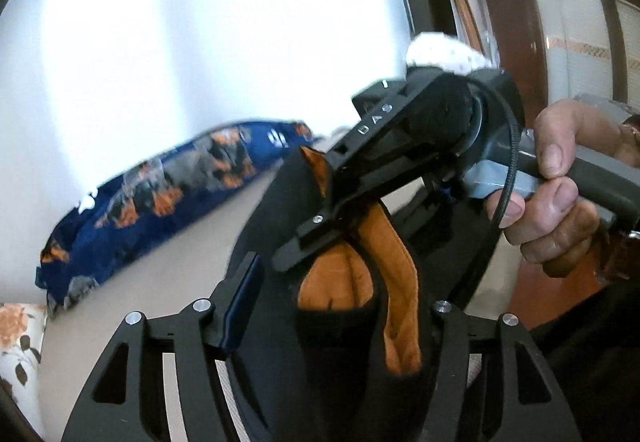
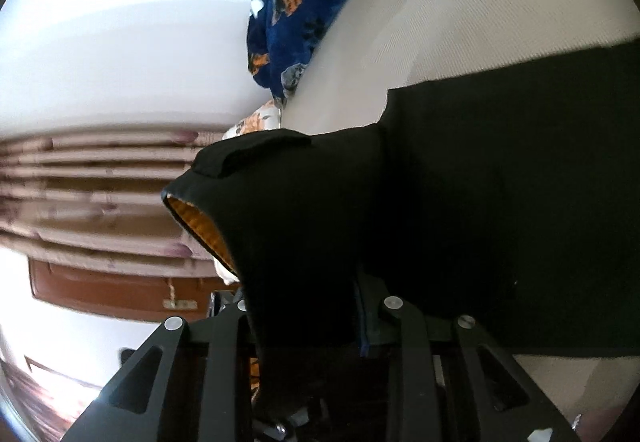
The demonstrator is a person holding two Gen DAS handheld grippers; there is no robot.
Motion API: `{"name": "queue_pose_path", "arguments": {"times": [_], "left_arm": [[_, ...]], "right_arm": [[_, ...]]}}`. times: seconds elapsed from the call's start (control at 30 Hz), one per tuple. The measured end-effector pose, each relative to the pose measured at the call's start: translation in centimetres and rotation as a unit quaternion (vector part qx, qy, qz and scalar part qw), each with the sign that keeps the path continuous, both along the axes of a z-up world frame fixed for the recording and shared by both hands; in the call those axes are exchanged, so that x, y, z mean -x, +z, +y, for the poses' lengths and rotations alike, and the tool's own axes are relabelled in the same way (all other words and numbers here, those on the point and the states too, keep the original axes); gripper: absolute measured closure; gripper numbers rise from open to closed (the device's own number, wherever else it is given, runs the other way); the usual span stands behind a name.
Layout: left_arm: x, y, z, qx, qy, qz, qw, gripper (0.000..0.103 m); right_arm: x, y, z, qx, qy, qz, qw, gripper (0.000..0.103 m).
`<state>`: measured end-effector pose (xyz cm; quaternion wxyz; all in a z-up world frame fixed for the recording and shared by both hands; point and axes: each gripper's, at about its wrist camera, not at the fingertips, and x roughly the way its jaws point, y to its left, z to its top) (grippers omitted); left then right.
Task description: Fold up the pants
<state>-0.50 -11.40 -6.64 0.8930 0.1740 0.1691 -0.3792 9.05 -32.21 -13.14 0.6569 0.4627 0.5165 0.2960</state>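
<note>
Reading "DAS" on the right claw [image 1: 304,242], clenched on the pants [image 1: 344,330]: black, orange lining, bunched. Hanging between the left claw's [image 1: 324,306] spread fingers, no squeeze apparent. Lying beyond both claws, a blue printed blanket [image 1: 160,194] on the beige bed [image 2: 460,22]; hand [image 1: 552,198] at right.

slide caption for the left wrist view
Right claw pinches black, orange-lined pants above a beige bed.
</note>
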Motion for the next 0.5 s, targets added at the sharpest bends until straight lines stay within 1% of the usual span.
{"name": "queue_pose_path", "arguments": {"times": [0.1,0.13,0.2,0.23,0.3,0.33,0.37,0.4,0.43,0.5], "left_arm": [[0.1,-0.2,0.7,0.010,-0.008,-0.002,0.9999,0.041],[-0.1,-0.3,0.9,0.014,-0.016,0.002,0.9998,0.041],[-0.2,-0.1,1.1,0.018,-0.035,0.023,0.9990,0.041],[0.0,0.3,1.1,0.017,-0.039,0.025,0.9988,0.042],[0.9,0.9,1.0,0.012,-0.034,-0.009,0.9993,0.042],[1.2,0.7,0.9,-0.004,-0.038,-0.030,0.9988,0.042],[1.3,0.3,0.5,-0.028,-0.045,-0.039,0.9978,0.040],[1.6,-0.4,0.1,-0.055,-0.053,-0.042,0.9962,0.038],[1.7,-1.0,-0.3,-0.079,-0.070,-0.034,0.9938,0.038],[2.3,-1.6,-0.4,-0.085,-0.095,-0.028,0.9915,0.038]], "right_arm": [[0.1,0.0,0.0,-0.012,-0.011,0.005,1.000,0.078],[0.1,0.0,0.1,-0.013,-0.014,0.007,1.000,0.078],[0.3,0.0,0.5,-0.015,-0.015,0.007,1.000,0.078],[0.3,0.2,0.7,-0.013,-0.015,0.004,1.000,0.078],[0.3,0.5,0.7,-0.019,-0.017,0.004,1.000,0.078],[0.2,0.5,0.7,-0.024,-0.019,0.007,1.000,0.078],[0.2,0.4,0.8,-0.029,-0.020,0.012,0.999,0.078],[0.2,0.4,0.8,-0.030,-0.023,0.017,0.999,0.078],[0.3,0.5,0.9,-0.030,-0.025,0.018,0.999,0.078],[0.3,0.3,0.8,-0.032,-0.034,0.021,0.999,0.078]]}}
